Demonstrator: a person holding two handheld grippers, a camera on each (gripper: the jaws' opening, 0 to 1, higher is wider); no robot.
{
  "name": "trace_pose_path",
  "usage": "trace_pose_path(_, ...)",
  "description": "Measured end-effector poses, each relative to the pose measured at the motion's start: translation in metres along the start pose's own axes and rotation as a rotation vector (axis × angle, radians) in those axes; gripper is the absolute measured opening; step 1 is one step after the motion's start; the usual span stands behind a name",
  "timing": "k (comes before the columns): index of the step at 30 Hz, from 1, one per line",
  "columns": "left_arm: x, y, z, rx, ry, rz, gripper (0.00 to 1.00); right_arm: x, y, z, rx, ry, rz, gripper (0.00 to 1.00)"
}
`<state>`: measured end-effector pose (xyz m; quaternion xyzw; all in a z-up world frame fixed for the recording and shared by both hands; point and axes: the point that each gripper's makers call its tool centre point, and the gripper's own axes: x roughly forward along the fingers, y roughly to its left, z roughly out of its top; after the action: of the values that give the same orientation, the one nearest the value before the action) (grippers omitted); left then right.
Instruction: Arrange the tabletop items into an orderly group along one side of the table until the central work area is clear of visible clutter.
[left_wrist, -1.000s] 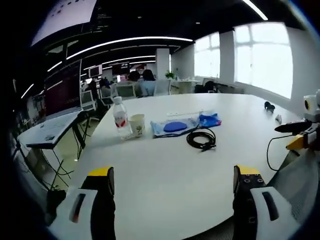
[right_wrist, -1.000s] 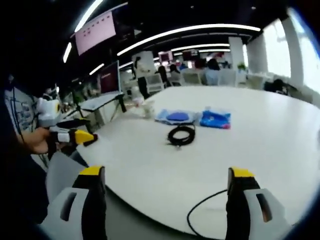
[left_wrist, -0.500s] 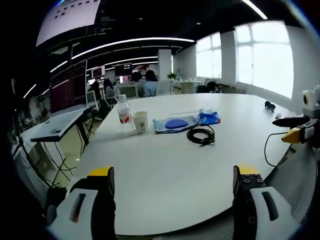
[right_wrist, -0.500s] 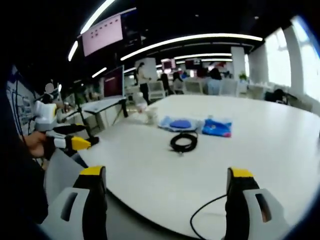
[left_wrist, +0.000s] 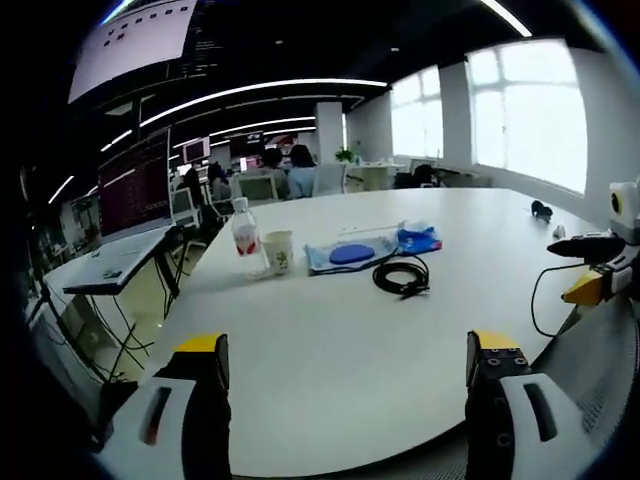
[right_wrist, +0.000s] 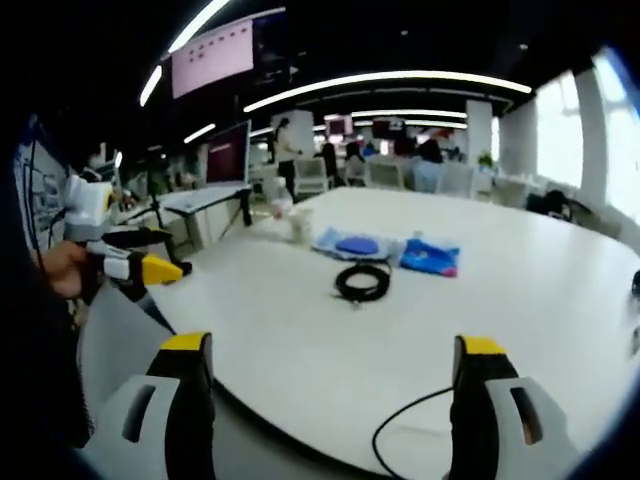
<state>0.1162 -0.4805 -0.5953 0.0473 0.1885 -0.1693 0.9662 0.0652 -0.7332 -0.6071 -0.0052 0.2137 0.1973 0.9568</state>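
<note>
Both your tools are spread and empty, the left tool (left_wrist: 345, 375) and the right tool (right_wrist: 333, 385) each held back at the near edge of the white worktop (left_wrist: 330, 330), presumably to survey before reaching. In the left gripper view the clutter sits well apart, around 12 o'clock: a water bottle (left_wrist: 244, 237) just beside a paper cup (left_wrist: 278, 251) at 11, a clear bag with a blue disc (left_wrist: 349, 254), a blue packet (left_wrist: 419, 239), and a coiled black cable (left_wrist: 402, 277) nearest you. Nothing is grouped to one side yet.
</note>
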Motion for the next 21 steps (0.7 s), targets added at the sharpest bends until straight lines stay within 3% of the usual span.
trace_pose_path(4, 0.003, -0.009, 0.007, 0.012, -0.028, -0.011, 0.98, 0.0, 0.0, 0.0, 0.003, 0.004, -0.002, 0.97)
trace_pose_path(7, 0.005, -0.02, -0.004, 0.104, 0.035, -0.051, 0.97, 0.0, -0.001, -0.001, 0.008, 0.003, -0.004, 0.97)
trace_pose_path(10, 0.006, -0.025, 0.005, 0.064, -0.021, -0.071, 0.98, 0.0, -0.001, -0.001, 0.01, 0.004, -0.008, 0.97)
trace_pose_path(14, 0.006, -0.018, 0.002, 0.059, -0.01, -0.045, 0.97, 0.001, 0.0, -0.003, -0.005, 0.013, -0.004, 0.97)
trace_pose_path(21, 0.007, -0.028, 0.002, 0.072, -0.02, -0.081, 0.96, -0.001, -0.001, -0.002, -0.008, 0.006, -0.007, 0.95)
